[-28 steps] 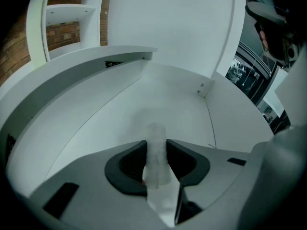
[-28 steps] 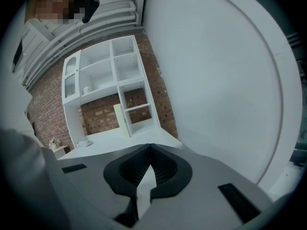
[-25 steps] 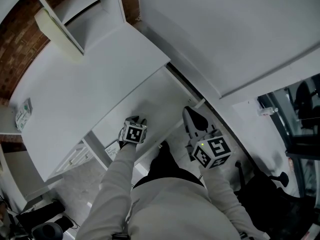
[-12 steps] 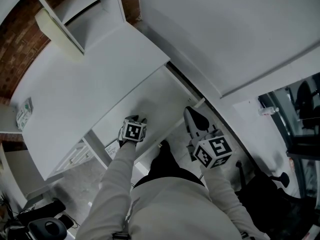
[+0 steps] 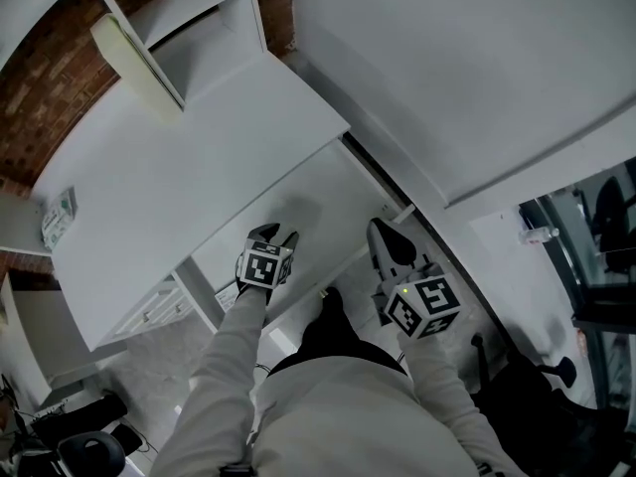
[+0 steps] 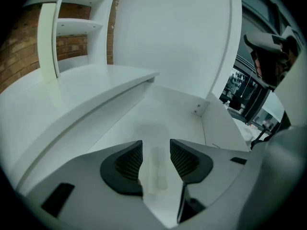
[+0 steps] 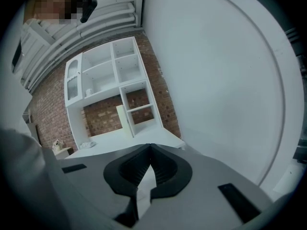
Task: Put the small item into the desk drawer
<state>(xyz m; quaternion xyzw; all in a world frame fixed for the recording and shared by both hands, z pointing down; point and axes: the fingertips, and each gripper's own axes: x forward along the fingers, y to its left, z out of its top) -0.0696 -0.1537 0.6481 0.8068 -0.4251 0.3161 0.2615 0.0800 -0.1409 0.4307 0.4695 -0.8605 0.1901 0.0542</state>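
Note:
The desk drawer point(image 5: 320, 199) stands pulled out under the white desk top point(image 5: 189, 167). My left gripper point(image 5: 274, 235) reaches down into it. In the left gripper view its jaws point(image 6: 156, 150) are opening, and a small pale oblong item point(image 6: 156, 172) lies on the drawer floor point(image 6: 168, 109) between the pads. The pads do not press on it. My right gripper point(image 5: 382, 233) hovers at the drawer's right front corner. It is shut with nothing in it, the tips meeting point(image 7: 151, 147).
A white shelf unit with a cream board point(image 5: 134, 53) stands at the desk's back, against a brick wall. A small packet point(image 5: 58, 217) lies at the desk's left end. A lower drawer unit point(image 5: 149, 311) sits left of my legs, and a black chair base point(image 5: 537, 366) on the right.
The left gripper's fingers stand farther apart than before, deep in the drawer. The head view has shifted slightly. The right gripper has stayed in place.

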